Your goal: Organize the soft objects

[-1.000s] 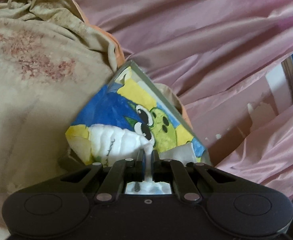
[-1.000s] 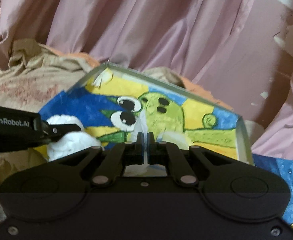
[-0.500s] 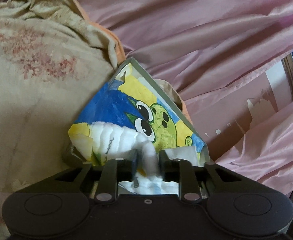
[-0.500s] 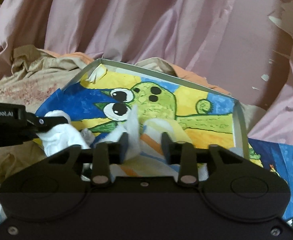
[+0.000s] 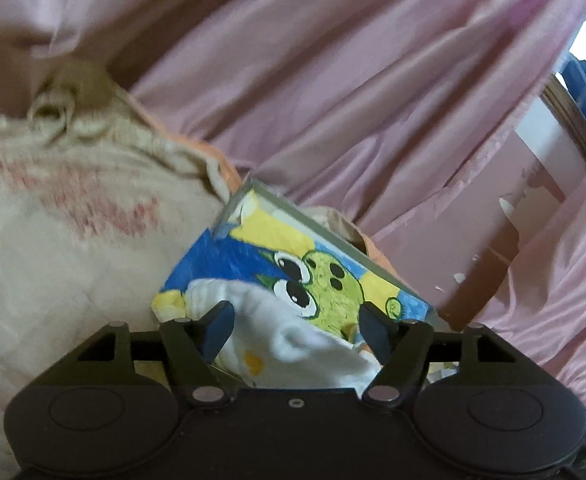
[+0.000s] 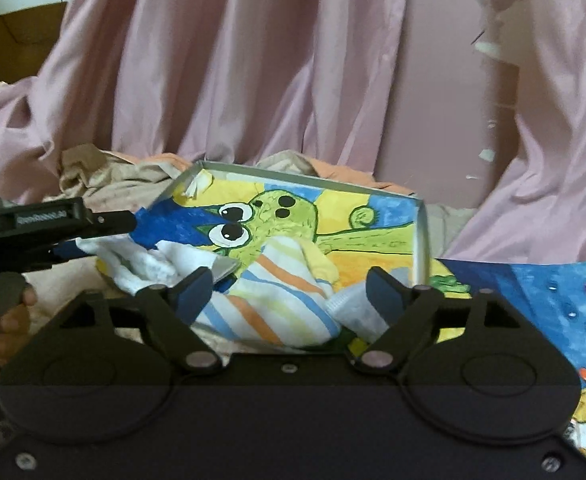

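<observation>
Striped sock [image 6: 269, 300] between parted jaws

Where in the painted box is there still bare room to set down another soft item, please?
The free patch is the far half of the painted box, between the cartoon frog's arm and the right wall. The near half is crowded: the white cloth sits at the left and the striped cloth in the middle.

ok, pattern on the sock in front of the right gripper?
White sock with orange, blue and yellow stripes; right wrist view.
</observation>
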`<move>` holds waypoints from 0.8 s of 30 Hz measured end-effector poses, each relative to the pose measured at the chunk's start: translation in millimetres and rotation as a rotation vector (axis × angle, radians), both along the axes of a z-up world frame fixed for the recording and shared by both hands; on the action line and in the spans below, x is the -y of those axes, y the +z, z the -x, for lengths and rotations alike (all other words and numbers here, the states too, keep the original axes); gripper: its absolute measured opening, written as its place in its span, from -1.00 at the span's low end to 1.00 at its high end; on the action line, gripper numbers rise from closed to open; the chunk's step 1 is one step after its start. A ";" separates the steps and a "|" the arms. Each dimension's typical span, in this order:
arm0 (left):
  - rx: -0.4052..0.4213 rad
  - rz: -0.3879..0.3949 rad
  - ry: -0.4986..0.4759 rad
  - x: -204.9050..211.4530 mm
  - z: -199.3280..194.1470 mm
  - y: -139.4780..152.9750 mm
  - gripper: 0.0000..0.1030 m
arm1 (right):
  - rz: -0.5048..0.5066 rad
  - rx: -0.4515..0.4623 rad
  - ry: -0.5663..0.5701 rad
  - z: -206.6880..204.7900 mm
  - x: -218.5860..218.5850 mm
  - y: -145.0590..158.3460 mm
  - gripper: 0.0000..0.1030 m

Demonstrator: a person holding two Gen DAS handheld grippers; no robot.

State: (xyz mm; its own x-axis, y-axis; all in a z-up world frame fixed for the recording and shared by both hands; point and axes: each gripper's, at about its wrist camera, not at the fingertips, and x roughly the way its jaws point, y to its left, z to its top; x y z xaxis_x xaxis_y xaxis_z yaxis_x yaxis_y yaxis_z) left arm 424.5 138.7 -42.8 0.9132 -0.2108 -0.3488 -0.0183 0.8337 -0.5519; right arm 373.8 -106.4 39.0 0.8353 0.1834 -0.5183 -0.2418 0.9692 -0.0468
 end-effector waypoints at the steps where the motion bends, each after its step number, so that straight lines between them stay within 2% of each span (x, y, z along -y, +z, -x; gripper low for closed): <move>1: 0.018 -0.025 0.009 4.8 6.2 1.3 0.59 | -0.006 0.004 0.003 7.9 4.3 2.9 0.65; 4: 0.047 -0.067 0.012 16.9 14.4 -0.9 0.64 | -0.016 0.013 0.017 31.6 14.9 7.7 0.75; 9: 0.006 -0.057 0.034 27.7 22.1 -11.4 0.64 | -0.021 0.028 0.037 65.4 25.4 10.5 0.86; 12: 0.026 -0.133 0.047 41.7 33.1 -5.0 0.64 | -0.027 0.061 0.038 82.3 29.7 10.3 0.97; 15: 0.047 -0.188 0.020 55.3 44.4 3.3 0.67 | -0.060 0.077 0.025 104.2 42.6 11.2 0.98; 19: 0.021 -0.210 -0.006 70.1 58.1 11.1 0.67 | -0.090 0.101 0.016 131.7 57.4 9.9 0.98; 24: 0.039 -0.278 -0.050 97.9 84.8 24.1 0.67 | -0.131 0.125 -0.017 171.0 82.3 3.7 0.98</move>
